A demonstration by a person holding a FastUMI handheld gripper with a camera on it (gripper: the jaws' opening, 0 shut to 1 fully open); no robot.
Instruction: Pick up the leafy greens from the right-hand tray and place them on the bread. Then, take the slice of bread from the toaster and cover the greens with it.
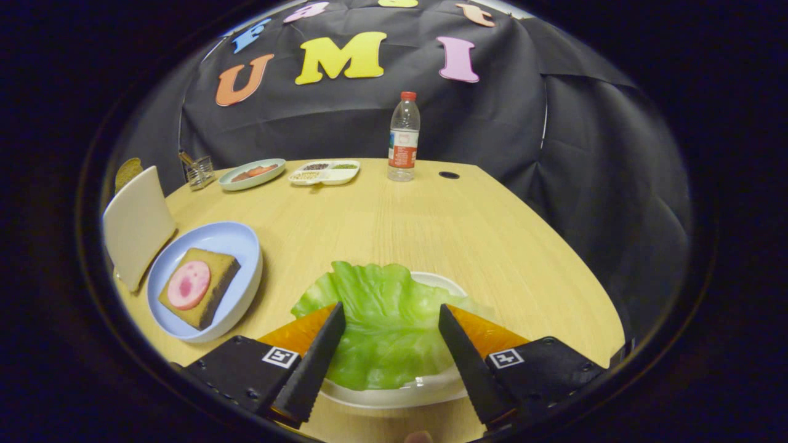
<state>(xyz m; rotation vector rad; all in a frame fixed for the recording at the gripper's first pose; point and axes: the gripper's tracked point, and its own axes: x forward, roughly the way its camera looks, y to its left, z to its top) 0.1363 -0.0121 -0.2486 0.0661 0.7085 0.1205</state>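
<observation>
The claw [391,311] is spread wide, its two fingers apart over the leafy greens [381,320], with nothing clenched; whether the tips touch the leaf cannot be told. The greens, one broad crinkled leaf, lie between the fingers and spill ahead of them toward twelve o'clock, resting in the white tray [425,384], whose rim shows under the leaf toward six o'clock and again past it at about one o'clock. The tray sits on the pale wooden table [443,227].

From the claw, at about nine to ten o'clock, a light blue plate [237,237] holds the bread [212,292], a square slice with a round pink slice of meat [188,284] on top. Just beyond the plate, further toward nine o'clock, stands the white toaster [135,224], with a slice of bread [127,172] poking up behind it.

Far across the table, near eleven o'clock, are a small glass holder [200,170], an oval green dish [252,174] and a white divided dish [325,173]. At twelve o'clock a water bottle [404,138] with a red cap stands upright, a dark hole [449,175] in the tabletop just to its right
</observation>
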